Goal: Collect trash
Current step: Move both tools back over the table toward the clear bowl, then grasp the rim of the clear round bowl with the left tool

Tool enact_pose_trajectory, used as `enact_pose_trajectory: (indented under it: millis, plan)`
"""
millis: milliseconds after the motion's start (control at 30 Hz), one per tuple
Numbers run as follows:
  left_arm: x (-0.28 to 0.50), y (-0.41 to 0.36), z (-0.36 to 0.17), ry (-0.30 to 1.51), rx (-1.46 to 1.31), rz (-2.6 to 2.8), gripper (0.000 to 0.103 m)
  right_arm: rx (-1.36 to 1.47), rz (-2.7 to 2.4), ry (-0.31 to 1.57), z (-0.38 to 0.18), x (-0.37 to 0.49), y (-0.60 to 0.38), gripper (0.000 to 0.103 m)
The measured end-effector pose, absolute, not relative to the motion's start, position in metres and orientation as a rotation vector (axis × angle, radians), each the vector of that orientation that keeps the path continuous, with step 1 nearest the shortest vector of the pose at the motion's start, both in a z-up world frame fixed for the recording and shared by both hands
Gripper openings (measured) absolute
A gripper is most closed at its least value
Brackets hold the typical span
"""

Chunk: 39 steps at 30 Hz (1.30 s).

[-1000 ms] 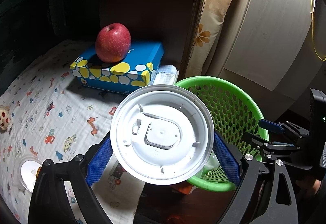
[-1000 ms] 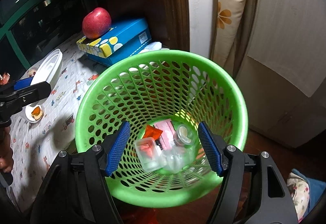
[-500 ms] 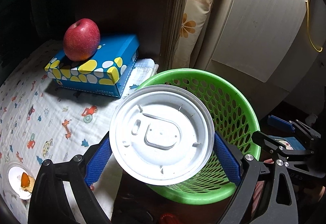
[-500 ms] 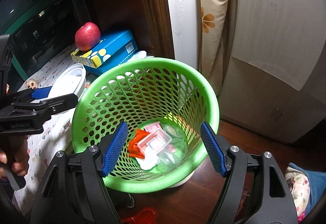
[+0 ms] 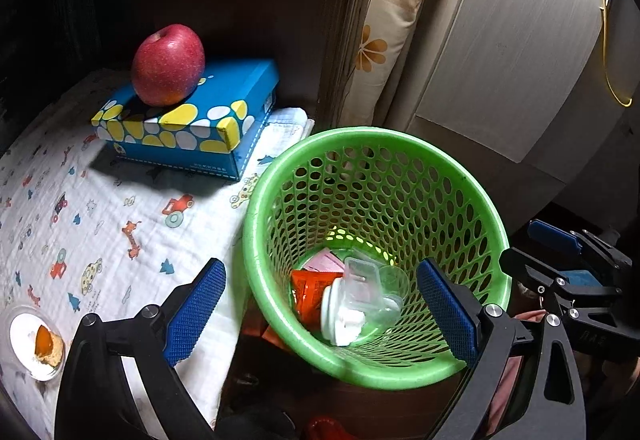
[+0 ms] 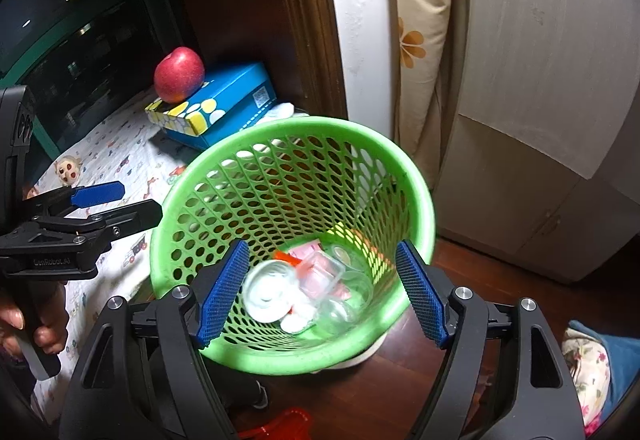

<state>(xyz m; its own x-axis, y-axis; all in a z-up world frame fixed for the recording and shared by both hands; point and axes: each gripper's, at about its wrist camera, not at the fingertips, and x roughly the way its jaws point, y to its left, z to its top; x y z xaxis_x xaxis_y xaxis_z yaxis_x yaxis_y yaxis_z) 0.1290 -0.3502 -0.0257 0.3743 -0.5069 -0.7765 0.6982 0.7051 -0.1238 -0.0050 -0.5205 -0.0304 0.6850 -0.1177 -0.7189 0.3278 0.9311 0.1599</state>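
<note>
Dim corner, patterned cloth (image 5: 120, 208), green basket (image 5: 492, 224) ahead of both grippers.
White lid (image 6: 268, 294) lies inside among wrappers; left gripper (image 5: 320, 314) and right gripper (image 6: 322, 290) gape wide, empty; "GenRobot.AI" on the left one.

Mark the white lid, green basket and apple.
white lid (image 6: 267, 294), right wrist view, on its round face.
green basket (image 5: 400, 138), left wrist view, on the far rim.
apple (image 5: 168, 66), left wrist view, on its red front.

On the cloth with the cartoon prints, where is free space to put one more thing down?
The widest bare patch of the printed cloth lies between the blue box holding the apple, the green basket and the small dish of food. The strip beside the basket rim is narrow. The basket bottom is crowded with the white lid and wrappers.
</note>
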Motion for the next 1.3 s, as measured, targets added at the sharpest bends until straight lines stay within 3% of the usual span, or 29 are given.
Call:
enact_pose_trajectory:
  millis: [767,1067,1300]
  plan:
    - [0.182,-0.136,-0.032,0.870,0.089,-0.315,0.092,0.170,-0.013,0.819,-0.026,0.068,-0.411,0.079]
    - [0.221,-0.062,-0.058,0.916,0.047,-0.171,0.066,0.138,0.067,0.836,-0.029,0.087,-0.368,0.080]
    - [0.233,-0.045,-0.073,0.950,0.032,-0.167,0.043,0.119,0.104,0.857,-0.034,0.096,-0.346,0.080]
